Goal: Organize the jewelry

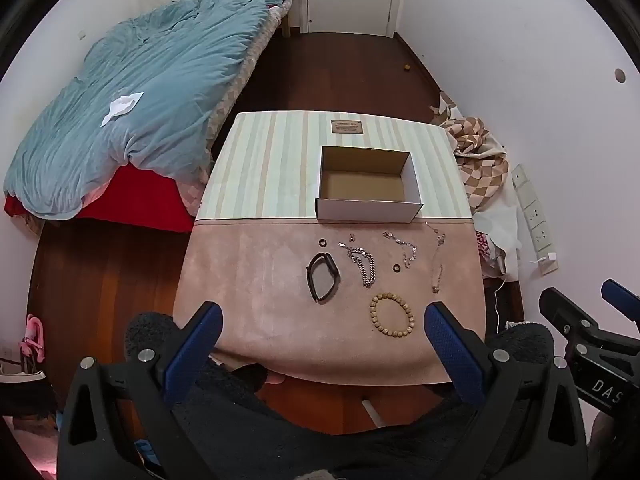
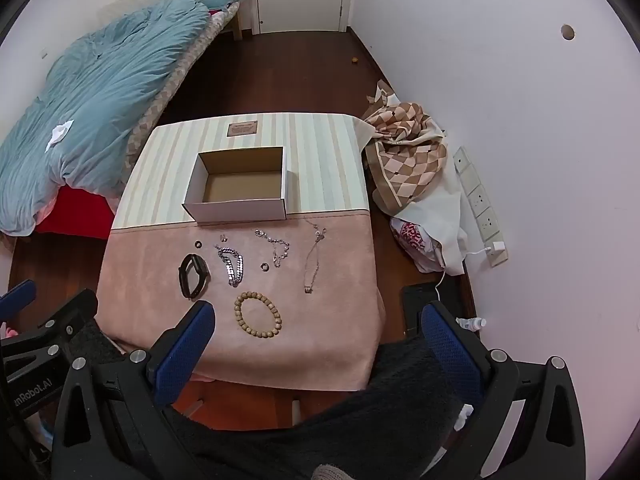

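Plaque (image 1: 347,126) lettering unreadable (tiny earrings (image 1: 351,237) likewise indistinct).

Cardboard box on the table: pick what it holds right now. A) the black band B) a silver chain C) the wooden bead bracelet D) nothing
D: the cardboard box shows only its bare brown floor, while the jewelry lies on the pink cloth in front of it.

Each hand-held gripper, left (image 1: 322,344) and right (image 2: 318,344), is a black plastic frame with triangular cut-outs and round silver screws at the joints. The fingers (image 1: 202,344) wear dark blue textured pads (image 2: 452,346). White lettering marks the bodies, partly cut off. The person's clothing below is dark and fuzzy.
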`<act>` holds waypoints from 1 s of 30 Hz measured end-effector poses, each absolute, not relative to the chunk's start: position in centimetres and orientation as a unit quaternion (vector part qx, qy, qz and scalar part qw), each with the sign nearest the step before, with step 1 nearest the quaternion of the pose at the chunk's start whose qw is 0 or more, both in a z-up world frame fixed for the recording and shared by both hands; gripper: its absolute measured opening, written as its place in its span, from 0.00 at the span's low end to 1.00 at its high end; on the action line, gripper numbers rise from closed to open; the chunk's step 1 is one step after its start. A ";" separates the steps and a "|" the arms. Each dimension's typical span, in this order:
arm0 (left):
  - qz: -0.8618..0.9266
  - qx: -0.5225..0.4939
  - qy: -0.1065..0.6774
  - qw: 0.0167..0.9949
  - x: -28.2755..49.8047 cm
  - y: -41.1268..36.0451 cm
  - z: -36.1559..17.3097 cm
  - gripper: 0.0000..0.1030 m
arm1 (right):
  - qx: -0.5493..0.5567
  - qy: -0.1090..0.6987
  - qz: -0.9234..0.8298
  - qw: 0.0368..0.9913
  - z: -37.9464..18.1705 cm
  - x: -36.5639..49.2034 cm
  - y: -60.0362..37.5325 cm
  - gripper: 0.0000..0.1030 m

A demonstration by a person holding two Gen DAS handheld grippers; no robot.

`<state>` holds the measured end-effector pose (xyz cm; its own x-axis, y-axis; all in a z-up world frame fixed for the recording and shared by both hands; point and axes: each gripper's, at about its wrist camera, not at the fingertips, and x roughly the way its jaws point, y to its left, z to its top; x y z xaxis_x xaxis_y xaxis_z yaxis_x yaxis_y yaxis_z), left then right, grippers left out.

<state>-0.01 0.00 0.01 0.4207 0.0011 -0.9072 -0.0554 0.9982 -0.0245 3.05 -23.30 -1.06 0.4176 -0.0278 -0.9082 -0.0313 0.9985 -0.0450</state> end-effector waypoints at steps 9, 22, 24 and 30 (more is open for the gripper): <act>0.020 -0.023 0.533 0.845 0.0 -0.2 0.0 1.00 | -0.024 0.539 0.009 0.842 -0.6 3.2 -23.4 1.00; 0.015 -0.025 0.529 0.848 0.0 -0.3 0.7 1.00 | -0.022 0.534 0.010 0.845 -0.4 3.0 -23.4 1.00; 0.014 -0.025 0.529 0.848 -0.1 -0.4 0.8 1.00 | -0.023 0.533 0.009 0.846 -0.4 3.0 -23.5 1.00; 0.015 -0.024 0.528 0.849 0.0 -0.6 1.0 1.00 | -0.023 0.532 0.009 0.847 -0.4 2.9 -23.6 1.00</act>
